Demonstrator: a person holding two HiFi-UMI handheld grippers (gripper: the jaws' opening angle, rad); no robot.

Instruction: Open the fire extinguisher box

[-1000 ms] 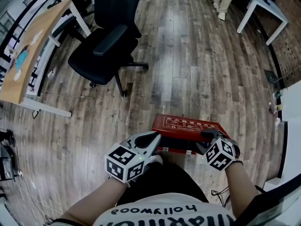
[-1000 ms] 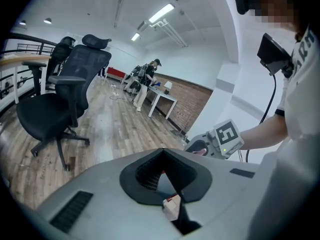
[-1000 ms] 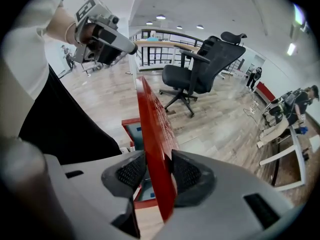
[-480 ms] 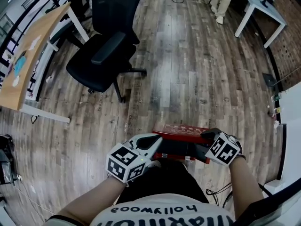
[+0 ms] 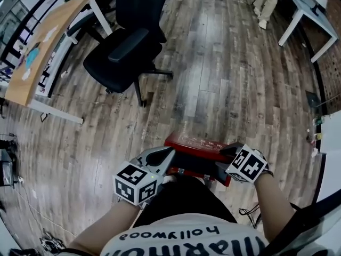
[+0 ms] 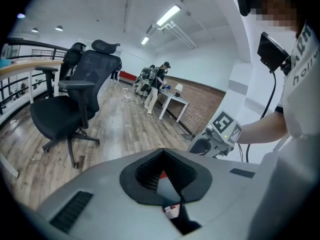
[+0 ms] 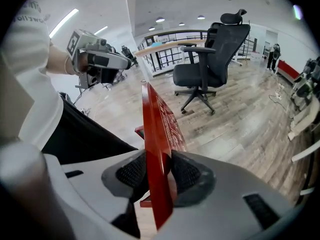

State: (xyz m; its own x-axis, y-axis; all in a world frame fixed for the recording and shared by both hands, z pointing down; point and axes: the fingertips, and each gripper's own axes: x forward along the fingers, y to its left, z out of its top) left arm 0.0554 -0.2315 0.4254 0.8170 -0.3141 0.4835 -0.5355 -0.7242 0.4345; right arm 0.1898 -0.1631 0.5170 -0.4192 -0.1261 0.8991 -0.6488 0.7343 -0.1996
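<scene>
The red fire extinguisher box (image 5: pixel 201 167) lies on the wood floor just in front of my knees. Its lid (image 5: pixel 196 143) is tilted up from the box, hinged along the far edge. My right gripper (image 5: pixel 228 150) is shut on the lid's right end; in the right gripper view the red lid (image 7: pixel 159 134) stands edge-on between both pads (image 7: pixel 131 173). My left gripper (image 5: pixel 166 156) sits at the lid's left corner with its tips together and nothing held; a sliver of red shows through the gap behind the left gripper (image 6: pixel 162 176) tips.
A black office chair (image 5: pixel 128 52) stands on the floor beyond the box. A wooden-topped desk (image 5: pixel 45 41) runs along the left, a white table (image 5: pixel 311 15) is at the top right, and a person's legs (image 5: pixel 265 4) are near it.
The lid has swung up: its printed face showed broadly a second ago and is now a narrow strip. The right gripper rose with it. The left gripper stayed at the left corner.
</scene>
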